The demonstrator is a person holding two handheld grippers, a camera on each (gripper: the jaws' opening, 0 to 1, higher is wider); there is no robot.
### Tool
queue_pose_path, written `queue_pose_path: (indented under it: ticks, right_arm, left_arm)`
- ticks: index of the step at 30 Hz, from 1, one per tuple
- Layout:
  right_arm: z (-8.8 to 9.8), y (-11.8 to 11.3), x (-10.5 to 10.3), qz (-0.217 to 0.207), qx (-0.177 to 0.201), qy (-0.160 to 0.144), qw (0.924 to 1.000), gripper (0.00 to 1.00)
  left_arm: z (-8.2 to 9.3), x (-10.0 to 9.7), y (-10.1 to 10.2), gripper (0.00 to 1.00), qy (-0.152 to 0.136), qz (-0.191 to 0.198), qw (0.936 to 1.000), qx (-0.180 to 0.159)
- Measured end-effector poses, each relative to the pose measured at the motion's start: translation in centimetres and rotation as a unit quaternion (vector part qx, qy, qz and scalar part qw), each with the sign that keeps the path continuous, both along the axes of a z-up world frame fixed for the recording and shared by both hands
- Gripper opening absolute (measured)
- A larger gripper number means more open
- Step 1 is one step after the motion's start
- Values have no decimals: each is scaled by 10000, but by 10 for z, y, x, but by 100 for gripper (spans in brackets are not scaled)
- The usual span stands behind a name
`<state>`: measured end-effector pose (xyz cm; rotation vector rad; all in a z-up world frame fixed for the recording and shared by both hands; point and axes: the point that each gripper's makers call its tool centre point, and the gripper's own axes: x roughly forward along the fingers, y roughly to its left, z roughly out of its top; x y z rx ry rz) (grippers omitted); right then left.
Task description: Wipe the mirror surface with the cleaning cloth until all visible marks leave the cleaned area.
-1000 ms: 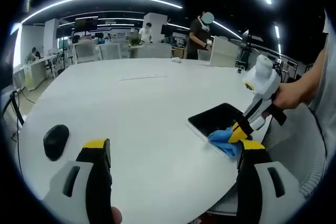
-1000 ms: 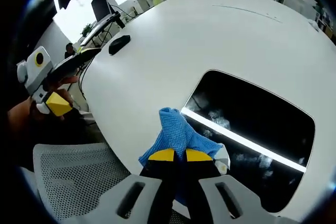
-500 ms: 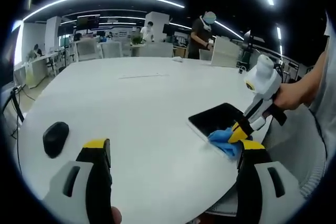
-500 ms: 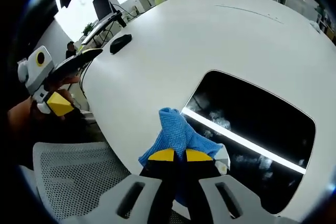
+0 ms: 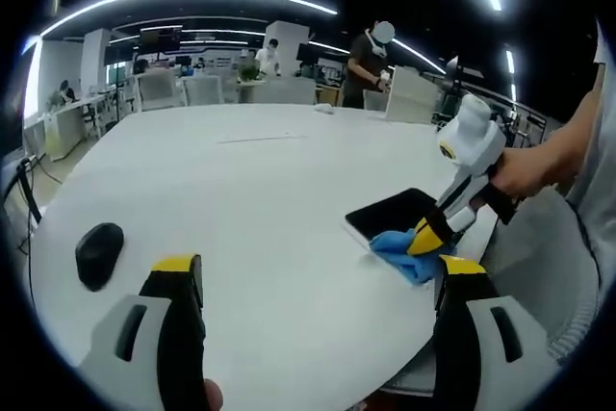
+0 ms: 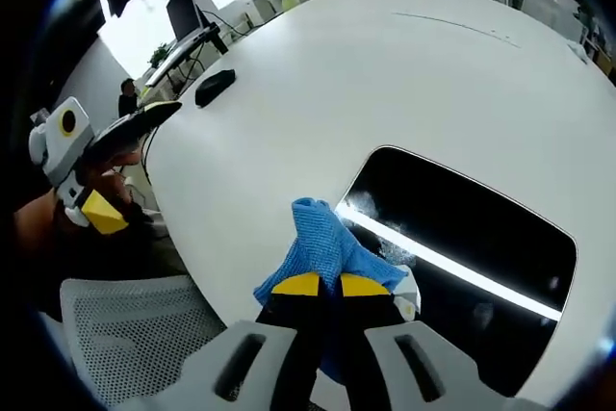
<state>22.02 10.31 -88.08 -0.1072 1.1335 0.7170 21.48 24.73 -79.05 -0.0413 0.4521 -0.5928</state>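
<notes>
In the right gripper view, the right gripper (image 6: 320, 285) has its yellow-tipped fingers (image 6: 299, 285) pressed together on a bunched blue cleaning cloth (image 6: 322, 249), which spreads forward from the tips and rests on the near corner of the mirror (image 6: 472, 257). The mirror lies flat on the white tabletop (image 6: 366, 74), close to its near edge; its dark glass reflects a bright strip of ceiling light, with pale smudges showing beside that strip just past the cloth. In the left gripper view, the left gripper (image 5: 318, 281) has its fingers (image 5: 178, 271) spread wide apart with nothing between them, above the bare tabletop (image 5: 250, 199). Ahead on the right of that view, the right gripper (image 5: 428, 235) presses the cloth (image 5: 404, 249) on the mirror's (image 5: 390, 214) near end, held by a hand (image 5: 515, 172). A black mouse (image 5: 99, 254) sits on the tabletop well apart from the mirror, on the left; it also shows far off in the right gripper view (image 6: 214, 86).
</notes>
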Motion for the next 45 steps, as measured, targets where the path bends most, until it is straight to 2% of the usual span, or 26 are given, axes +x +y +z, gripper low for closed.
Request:
queue_pose_path:
  ticks: [8,13,27,39,43,45]
  right_arm:
    - [0,3,22,17,-14,-65,10000,0]
    - [0,5,33,71,-41,-95,9999,0]
    - [1,6,69,279,-220,-269,9990,0]
    - [1,9,88,378,-348,-353,9981,0]
    - [0,8,90,363,-293,-291,9985,0]
    - [0,6,89,497,-345,-368,9975,0]
  left_arm:
    - [2,1,4,99,12,16,10000,-19]
    - [-6,3,8,99,61,36,10000,-48]
    - [-6,1,6,99,127,39,9999,-86]
    - [2,4,4,99,95,30,9999,-72]
    - [-1,5,3,99,110,-57,9999,13]
    - [0,8,5,99,89,-24,10000,-32]
